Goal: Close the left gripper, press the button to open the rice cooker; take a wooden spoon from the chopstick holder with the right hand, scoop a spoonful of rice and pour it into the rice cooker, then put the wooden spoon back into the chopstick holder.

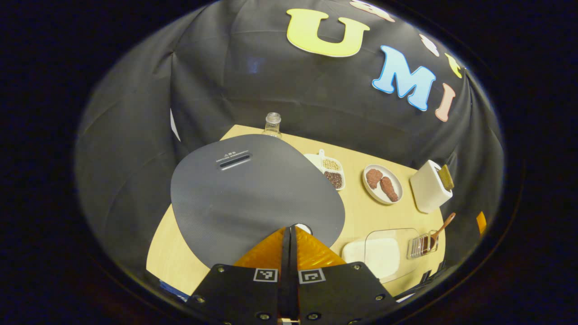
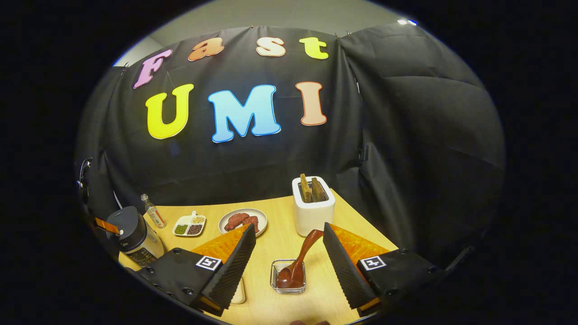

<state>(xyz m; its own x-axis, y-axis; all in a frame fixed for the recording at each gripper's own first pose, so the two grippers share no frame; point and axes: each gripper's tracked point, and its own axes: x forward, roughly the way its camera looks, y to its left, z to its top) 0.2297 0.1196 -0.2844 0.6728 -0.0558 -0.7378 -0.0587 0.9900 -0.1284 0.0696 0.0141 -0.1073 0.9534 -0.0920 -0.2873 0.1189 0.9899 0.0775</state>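
The rice cooker (image 1: 253,189) shows its dark grey lid, shut, just beyond my left gripper (image 1: 290,231). That gripper is shut, its tips at the lid's near edge beside a small white button (image 1: 304,228). The cooker (image 2: 135,239) stands at the table's left end, with the left gripper (image 2: 104,225) against its lid. My right gripper (image 2: 289,227) is open and holds nothing. It hovers over the clear chopstick holder (image 2: 273,282), where the wooden spoon (image 2: 306,247) leans, its handle tip close to the right finger. The same spoon (image 1: 443,227) and holder (image 1: 420,246) stand beside a clear box of white rice (image 1: 381,255).
On the wooden table (image 2: 280,243) stand a white toaster (image 2: 313,210) with bread, a plate of meat (image 2: 243,221), a divided dish of beans (image 2: 189,225) and a small bottle (image 2: 152,211). Black cloth walls close in behind and to the right.
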